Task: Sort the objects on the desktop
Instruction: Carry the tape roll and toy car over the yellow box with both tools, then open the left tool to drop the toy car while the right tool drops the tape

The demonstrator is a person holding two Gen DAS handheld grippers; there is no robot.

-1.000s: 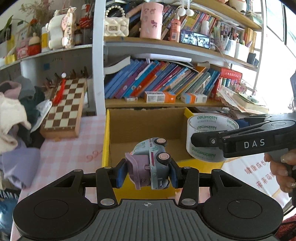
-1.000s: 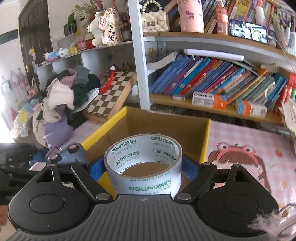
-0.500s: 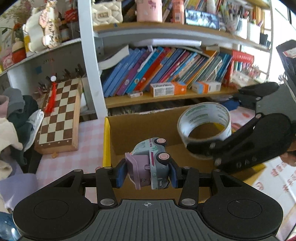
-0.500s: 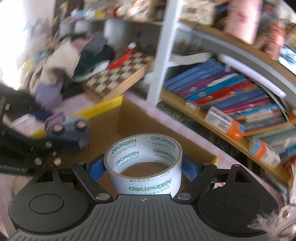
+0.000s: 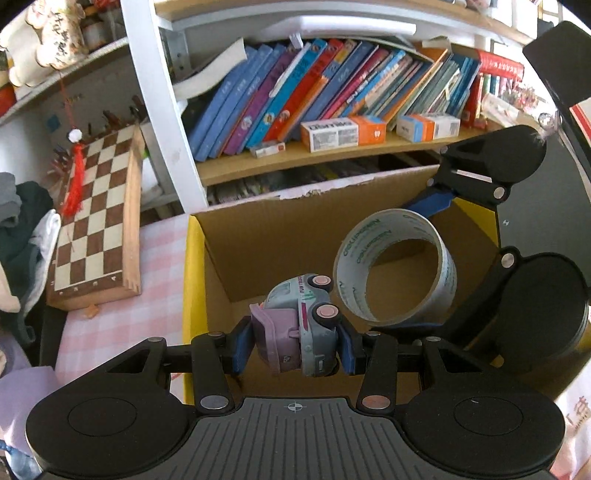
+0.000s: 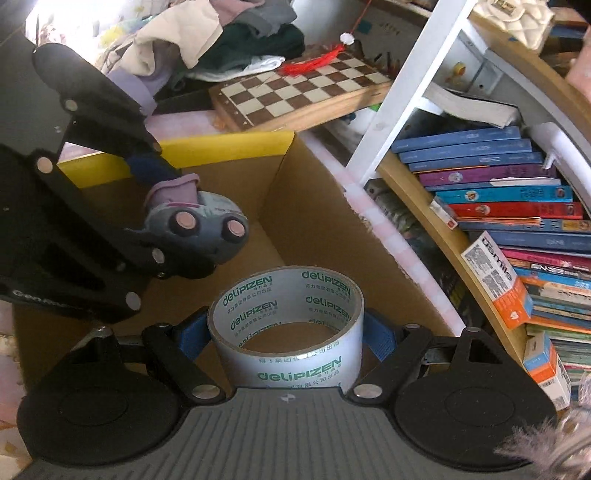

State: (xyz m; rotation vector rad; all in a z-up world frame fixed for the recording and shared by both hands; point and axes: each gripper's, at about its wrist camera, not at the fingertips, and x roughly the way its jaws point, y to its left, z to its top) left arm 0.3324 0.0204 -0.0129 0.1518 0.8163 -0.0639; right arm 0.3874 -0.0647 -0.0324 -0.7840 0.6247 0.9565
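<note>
My left gripper point(image 5: 293, 347) is shut on a grey and lilac toy car point(image 5: 299, 325), held on its side over the open cardboard box point(image 5: 258, 240) with yellow flaps. My right gripper point(image 6: 286, 332) is shut on a roll of clear tape point(image 6: 291, 325) printed "delipizen", also held above the box. In the left wrist view the tape roll point(image 5: 395, 266) hangs just right of the car. In the right wrist view the car point(image 6: 199, 225) sits up and left of the tape. The box floor looks bare where visible.
A wooden chessboard point(image 5: 96, 218) with a red tassel leans left of the box on the pink checked tabletop point(image 5: 122, 325). A shelf of books point(image 5: 314, 92) and small cartons stands behind. A pile of clothes point(image 6: 207, 33) lies beyond the chessboard.
Both grippers have moved in over the box and tilted downward. The tape roll has come closer to the toy car. Both grips are unchanged.
</note>
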